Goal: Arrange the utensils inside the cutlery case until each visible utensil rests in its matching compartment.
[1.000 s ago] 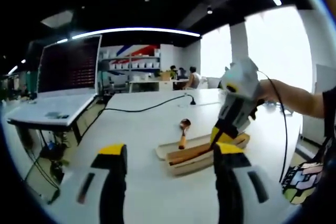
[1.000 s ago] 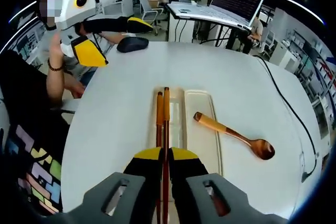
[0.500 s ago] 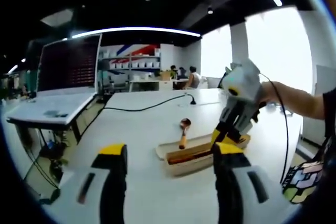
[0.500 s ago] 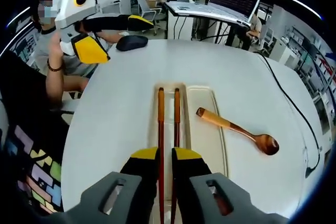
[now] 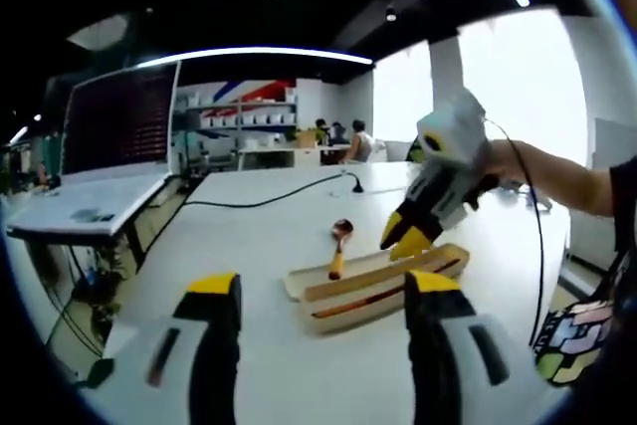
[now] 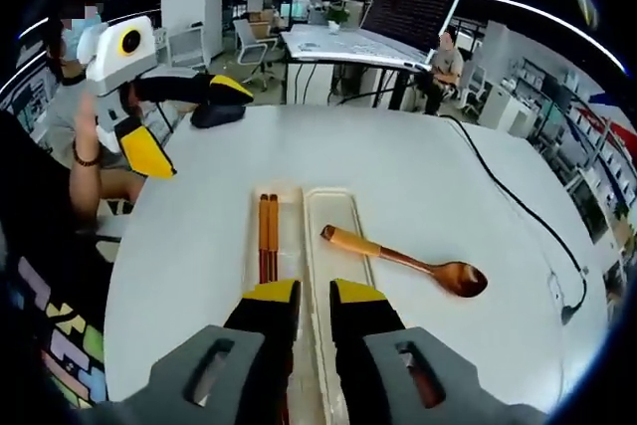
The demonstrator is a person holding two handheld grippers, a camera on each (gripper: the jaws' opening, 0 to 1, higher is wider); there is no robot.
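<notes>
Chopsticks [image 6: 267,237] lie in the cutlery case's [image 6: 333,208] narrow left compartment: done. Wooden spoon [image 6: 403,259] at 3 o'clock straddles the case rim: pending. Right gripper [image 6: 314,298], slightly parted, holds nothing; left gripper [image 5: 323,291] is spread, empty.

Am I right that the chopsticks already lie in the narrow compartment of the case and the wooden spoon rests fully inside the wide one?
Not quite. The chopsticks do lie in the narrow compartment of the case, but the right gripper view shows the wooden spoon with just its handle end over the wide compartment; its bowl rests on the table.
</notes>
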